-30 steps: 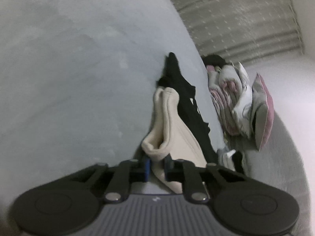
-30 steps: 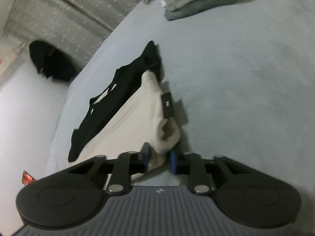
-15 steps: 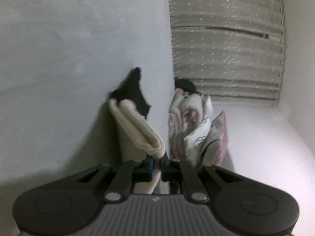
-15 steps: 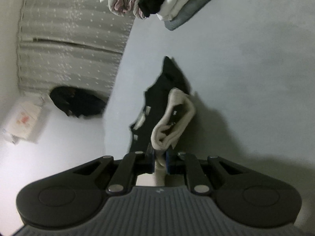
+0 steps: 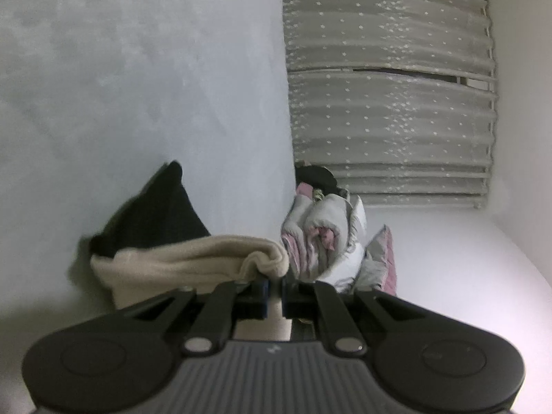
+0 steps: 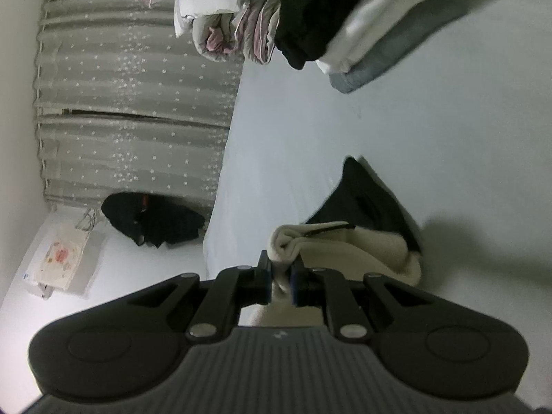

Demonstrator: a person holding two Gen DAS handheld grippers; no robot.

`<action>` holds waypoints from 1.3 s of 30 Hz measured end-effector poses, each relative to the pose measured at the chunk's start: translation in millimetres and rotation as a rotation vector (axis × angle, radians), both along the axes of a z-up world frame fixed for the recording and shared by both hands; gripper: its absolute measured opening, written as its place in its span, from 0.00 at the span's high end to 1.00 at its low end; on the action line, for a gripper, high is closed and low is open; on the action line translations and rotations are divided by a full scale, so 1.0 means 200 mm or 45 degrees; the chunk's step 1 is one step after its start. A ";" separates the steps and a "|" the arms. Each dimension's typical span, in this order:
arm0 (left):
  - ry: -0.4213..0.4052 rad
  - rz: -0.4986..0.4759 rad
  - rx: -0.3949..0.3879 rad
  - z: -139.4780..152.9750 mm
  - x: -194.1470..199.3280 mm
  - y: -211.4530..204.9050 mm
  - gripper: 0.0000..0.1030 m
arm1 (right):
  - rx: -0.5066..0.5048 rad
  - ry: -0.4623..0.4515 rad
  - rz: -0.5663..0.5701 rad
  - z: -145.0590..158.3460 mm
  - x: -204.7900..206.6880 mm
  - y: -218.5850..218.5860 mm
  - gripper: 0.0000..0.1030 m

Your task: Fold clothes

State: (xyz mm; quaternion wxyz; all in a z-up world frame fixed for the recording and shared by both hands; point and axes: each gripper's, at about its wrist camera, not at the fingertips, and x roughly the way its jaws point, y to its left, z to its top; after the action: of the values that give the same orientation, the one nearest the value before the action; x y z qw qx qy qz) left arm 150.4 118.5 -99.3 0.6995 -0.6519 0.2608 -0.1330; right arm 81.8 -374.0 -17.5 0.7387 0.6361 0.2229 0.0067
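While both grippers (left (image 5: 273, 288), right (image 6: 280, 277)) pinch garment (image 5: 179, 258)

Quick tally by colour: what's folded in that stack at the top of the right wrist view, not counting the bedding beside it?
Black garment: 1
White garment: 1
Grey garment: 1
Total: 3

Cream-and-black garment (image 5: 186, 258): thick cream fabric, black section behind. Bunched cream edges pinched in left gripper (image 5: 274, 291) and right gripper (image 6: 281, 281), lifted; black part trails toward 11 o'clock on grey bed (image 5: 138, 86).
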 end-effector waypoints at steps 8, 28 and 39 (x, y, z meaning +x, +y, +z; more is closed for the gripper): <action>0.079 0.024 0.105 -0.13 0.26 -0.03 0.94 | -0.001 0.073 -0.026 -0.15 0.21 -0.04 0.87; -0.199 -0.214 0.870 -0.02 0.37 0.04 0.45 | -0.462 -0.032 0.052 -0.10 0.19 -0.15 0.51; -0.371 -0.230 1.327 0.00 0.32 -0.12 0.96 | -1.406 -0.050 0.236 -0.13 0.23 0.29 0.89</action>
State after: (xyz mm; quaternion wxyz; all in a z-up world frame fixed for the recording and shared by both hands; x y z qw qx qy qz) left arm 214.7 94.5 -99.4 0.9445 -0.1689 0.2476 -0.1344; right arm 128.4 -315.5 -44.3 0.9624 0.1321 0.2347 -0.0343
